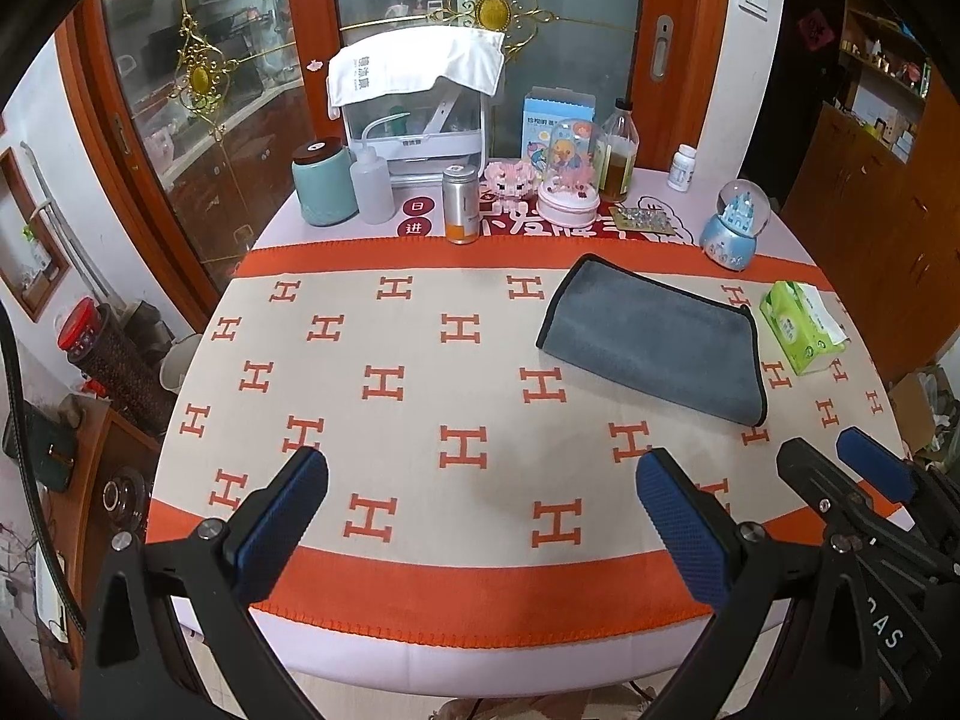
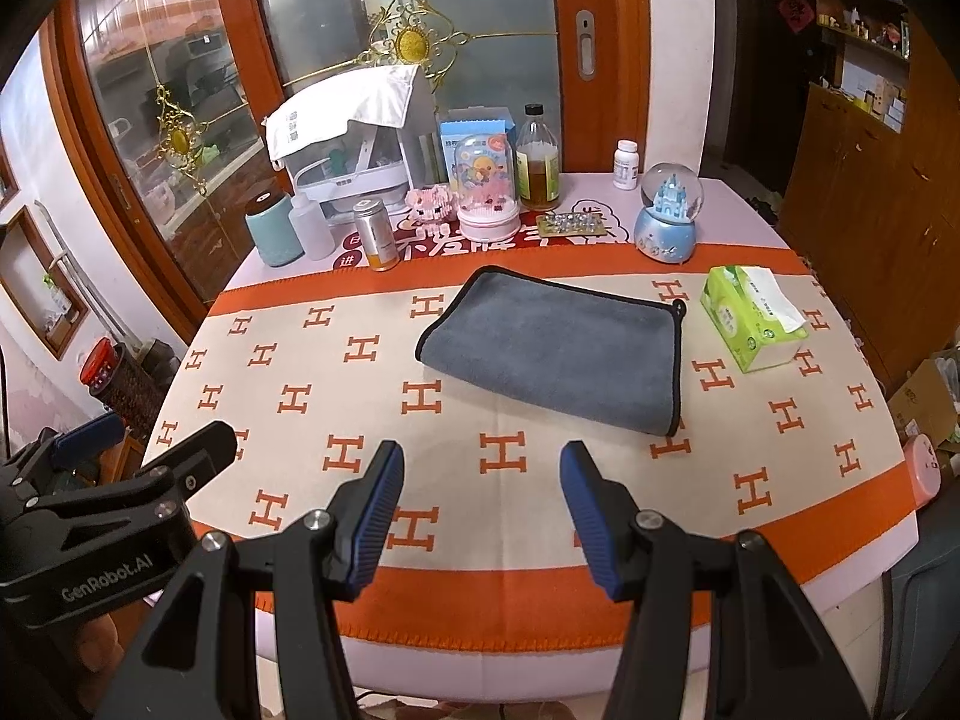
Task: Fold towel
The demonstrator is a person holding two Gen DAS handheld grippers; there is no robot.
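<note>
A grey towel with black trim (image 1: 657, 341) lies flat and doubled over on the orange-and-cream H-pattern cloth (image 1: 420, 396), right of centre; it also shows in the right wrist view (image 2: 558, 348). My left gripper (image 1: 480, 474) is open and empty, hovering above the near edge of the table, well short of the towel. My right gripper (image 2: 480, 468) is open and empty beside it, also near the front edge. The right gripper shows at the right of the left wrist view (image 1: 840, 456), and the left gripper at the left of the right wrist view (image 2: 150, 444).
A green tissue pack (image 2: 753, 318) lies just right of the towel. Along the back stand a snow globe (image 2: 666, 216), oil bottle (image 2: 538, 159), pill bottle (image 2: 626, 165), music box (image 2: 486, 192), metal can (image 2: 376, 234), teal jar (image 2: 273, 228) and white rack (image 2: 354, 138).
</note>
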